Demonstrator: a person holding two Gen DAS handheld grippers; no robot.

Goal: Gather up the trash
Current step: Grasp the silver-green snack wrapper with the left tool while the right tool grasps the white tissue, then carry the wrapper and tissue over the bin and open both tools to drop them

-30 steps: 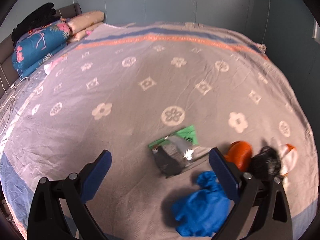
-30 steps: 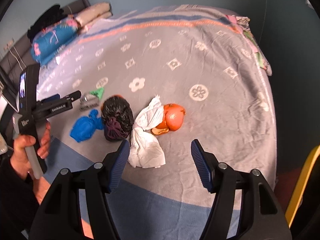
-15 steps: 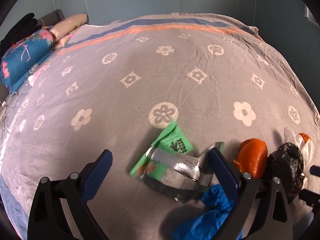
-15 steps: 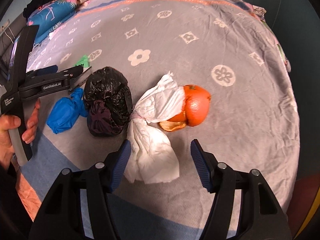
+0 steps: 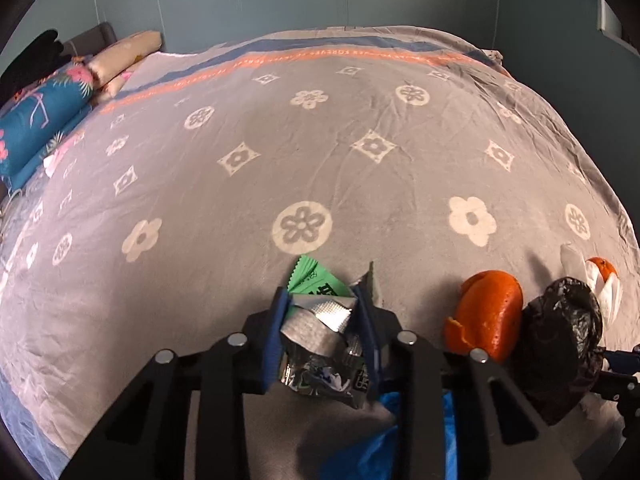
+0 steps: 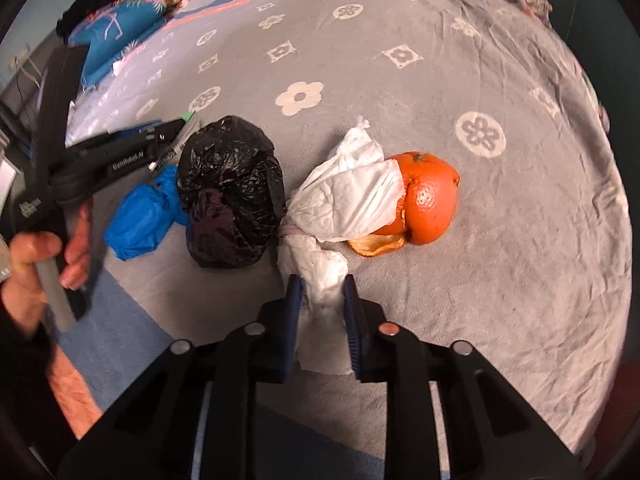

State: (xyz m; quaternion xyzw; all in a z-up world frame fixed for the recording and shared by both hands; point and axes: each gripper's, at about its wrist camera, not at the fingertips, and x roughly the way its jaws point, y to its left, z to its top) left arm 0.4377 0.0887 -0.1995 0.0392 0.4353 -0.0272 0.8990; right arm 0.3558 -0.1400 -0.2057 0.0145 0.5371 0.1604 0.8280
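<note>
Five pieces of trash lay clustered near the foot of the bedspread (image 6: 500, 80), a grey cover printed with white flowers. At the far head end sat a blue floral pillow (image 6: 120, 24) and a beige rolled pillow (image 5: 124, 56), well apart from the cluster. Left gripper (image 5: 322, 312) was clenched on the crumpled silver-and-green snack wrapper (image 5: 320, 320), its blue pads pressing both sides; the wrapper's green end stuck out forward over the cover. Right gripper (image 6: 322, 296) was clenched on the near tail of the white tissue (image 6: 348, 196), which lay flat on the cover. The tissue's far end draped over the orange peel (image 6: 430, 196), touching it. A knotted black plastic bag (image 6: 230, 192) stood just left of the tissue, touching or nearly so; contents not visible. A crumpled blue glove (image 6: 140, 220) lay against the bag's left side, partly beneath the left gripper's body in the right wrist view. The person's left hand (image 6: 44, 264) held that gripper's handle.
</note>
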